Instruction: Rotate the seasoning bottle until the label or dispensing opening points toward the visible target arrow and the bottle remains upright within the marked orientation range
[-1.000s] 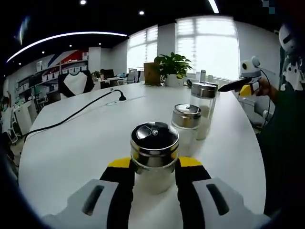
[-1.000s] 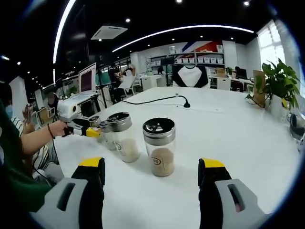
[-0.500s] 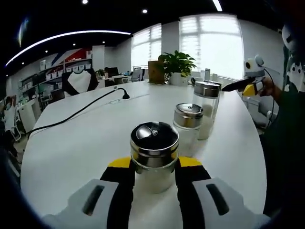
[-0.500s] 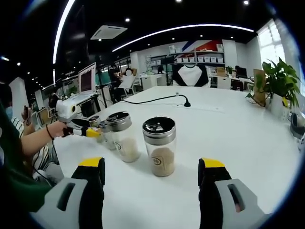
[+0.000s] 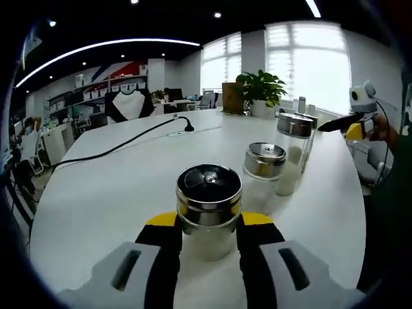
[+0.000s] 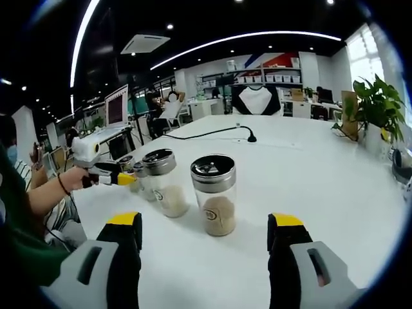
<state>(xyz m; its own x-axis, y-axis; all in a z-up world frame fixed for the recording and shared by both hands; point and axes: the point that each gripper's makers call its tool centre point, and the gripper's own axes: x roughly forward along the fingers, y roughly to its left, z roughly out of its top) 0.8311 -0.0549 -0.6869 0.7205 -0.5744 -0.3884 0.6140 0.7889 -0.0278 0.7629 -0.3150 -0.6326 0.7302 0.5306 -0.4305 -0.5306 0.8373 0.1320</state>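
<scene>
— Where do we have the seasoning bottle (image 5: 208, 209) relative to the left gripper (image 5: 207, 226)?

— Right between its two jaws in the left gripper view, upright on the white table (image 5: 116, 187). The yellow-tipped jaws press against the glass on both sides, just under the steel shaker lid, so we are gripping it. Beyond it, further from the tool and off to the right, stand a second shaker bottle (image 5: 264, 174) and a taller one (image 5: 293, 151) in a row.

— And our right gripper (image 6: 205, 233)?

— Its jaws stand wide apart, holding nothing. The brown-spice bottle (image 6: 215, 195) sits ahead of the gap, apart from both jaws. To its left is the white-powder bottle (image 6: 165, 183), and past that we see the left gripper closed on the third bottle (image 6: 127, 174).

— Any writing we can read?

— A small round emblem on the brown-spice bottle, and a mark on the one beside it; both too small to read. We see no brand on the gripped bottle.
</scene>
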